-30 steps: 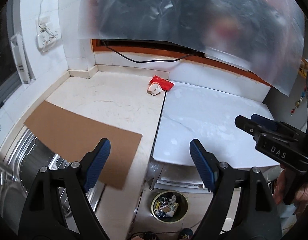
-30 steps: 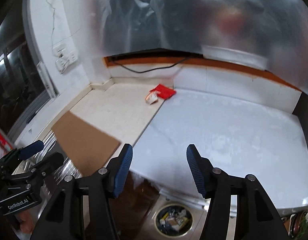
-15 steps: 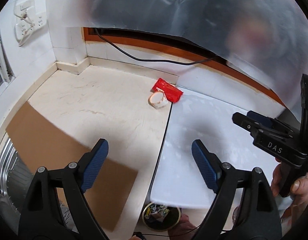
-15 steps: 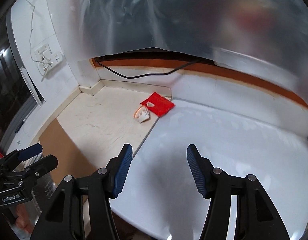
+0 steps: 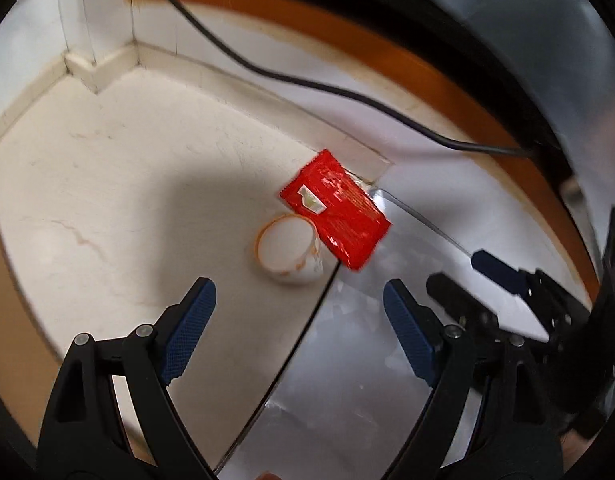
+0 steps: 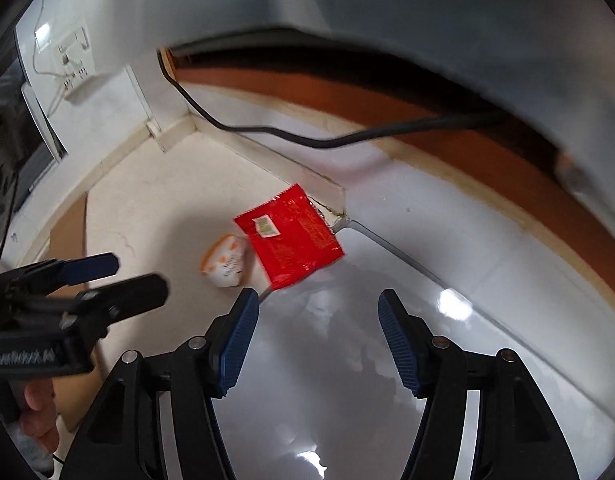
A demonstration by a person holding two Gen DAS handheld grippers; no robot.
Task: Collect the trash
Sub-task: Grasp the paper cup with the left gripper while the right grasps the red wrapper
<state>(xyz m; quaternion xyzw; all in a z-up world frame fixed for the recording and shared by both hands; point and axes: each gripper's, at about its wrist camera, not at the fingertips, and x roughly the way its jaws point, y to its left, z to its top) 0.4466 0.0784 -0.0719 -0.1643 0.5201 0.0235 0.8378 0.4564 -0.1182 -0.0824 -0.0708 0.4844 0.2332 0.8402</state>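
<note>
Red foil catches the eye first: a flat wrapper (image 5: 335, 216) lies on the counter (image 5: 127, 184) ahead of both grippers, near the back corner, one end over the seam where the cream stone meets a glossy white surface (image 6: 387, 340). A small paper cup (image 5: 287, 250) lies on its side touching the wrapper's near-left edge, its mouth turned toward the left gripper (image 5: 295, 308).

That left gripper points steeply down with its blue pads spread wide and nothing between them; the cup sits just beyond its tips, slightly left of the gap's middle. The right gripper (image 6: 319, 312) hangs over the white surface, its jaws opening and empty, with the wrapper just past its left finger and the cup further left. Each gripper shows at the edge of the other's view, well apart, and fingers of the person's hand (image 6: 35, 424) wrap the left one's handle.

A black cable (image 5: 307, 80) runs along the wall behind the trash. Brown cardboard (image 6: 67, 236) lies far left.
</note>
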